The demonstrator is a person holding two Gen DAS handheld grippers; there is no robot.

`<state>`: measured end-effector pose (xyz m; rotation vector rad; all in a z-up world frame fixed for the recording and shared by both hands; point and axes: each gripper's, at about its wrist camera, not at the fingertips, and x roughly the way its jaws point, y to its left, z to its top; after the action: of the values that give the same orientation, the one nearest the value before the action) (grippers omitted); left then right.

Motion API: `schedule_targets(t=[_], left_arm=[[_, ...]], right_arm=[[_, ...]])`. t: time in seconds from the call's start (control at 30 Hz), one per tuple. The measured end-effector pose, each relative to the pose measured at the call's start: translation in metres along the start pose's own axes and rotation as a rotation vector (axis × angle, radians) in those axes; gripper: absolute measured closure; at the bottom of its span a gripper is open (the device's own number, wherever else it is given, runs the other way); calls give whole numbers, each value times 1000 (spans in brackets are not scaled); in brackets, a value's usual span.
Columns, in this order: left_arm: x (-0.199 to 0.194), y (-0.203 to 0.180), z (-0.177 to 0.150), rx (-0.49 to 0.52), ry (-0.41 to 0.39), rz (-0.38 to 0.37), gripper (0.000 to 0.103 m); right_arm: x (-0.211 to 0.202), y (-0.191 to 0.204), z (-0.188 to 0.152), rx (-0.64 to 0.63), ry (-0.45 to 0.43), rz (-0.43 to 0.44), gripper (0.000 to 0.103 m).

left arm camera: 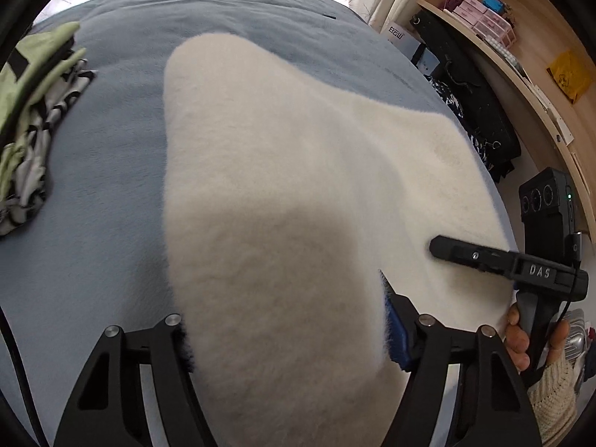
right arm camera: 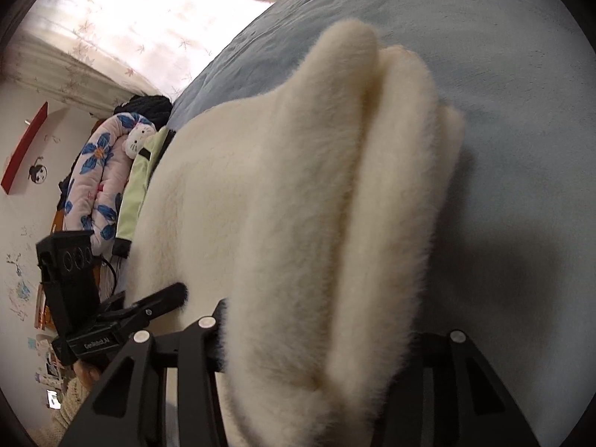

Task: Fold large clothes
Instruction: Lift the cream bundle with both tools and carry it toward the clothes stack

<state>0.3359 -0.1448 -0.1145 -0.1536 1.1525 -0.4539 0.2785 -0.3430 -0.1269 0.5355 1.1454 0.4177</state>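
Note:
A large cream fluffy garment lies on the blue-grey bed. My left gripper is shut on its near edge, the fabric bunched between the fingers. My right gripper is shut on a thick folded edge of the same garment, which stands up in several layers. The right gripper also shows in the left wrist view, resting on the garment's right side. The left gripper shows in the right wrist view at the garment's left edge.
A heap of light green and black-and-white clothes lies at the bed's left. A wooden shelf and black bags stand to the right. A floral cushion and curtain lie beyond the bed.

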Motion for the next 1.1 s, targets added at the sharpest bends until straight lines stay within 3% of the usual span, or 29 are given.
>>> schedule_targets(t=[0.37, 0.6, 0.73, 1.1], left_arm=[[-64, 22, -51, -26, 51, 25, 33], [-121, 61, -97, -63, 63, 34, 33], [-150, 79, -107, -84, 48, 50, 33], [-243, 173, -118, -135, -22, 85, 33]], right_arm=[[-4, 56, -72, 8, 56, 22, 57], [-4, 106, -108, -25, 105, 25, 58], [5, 144, -120, -62, 125, 37, 58], [43, 257, -123, -165, 144, 91, 58]])
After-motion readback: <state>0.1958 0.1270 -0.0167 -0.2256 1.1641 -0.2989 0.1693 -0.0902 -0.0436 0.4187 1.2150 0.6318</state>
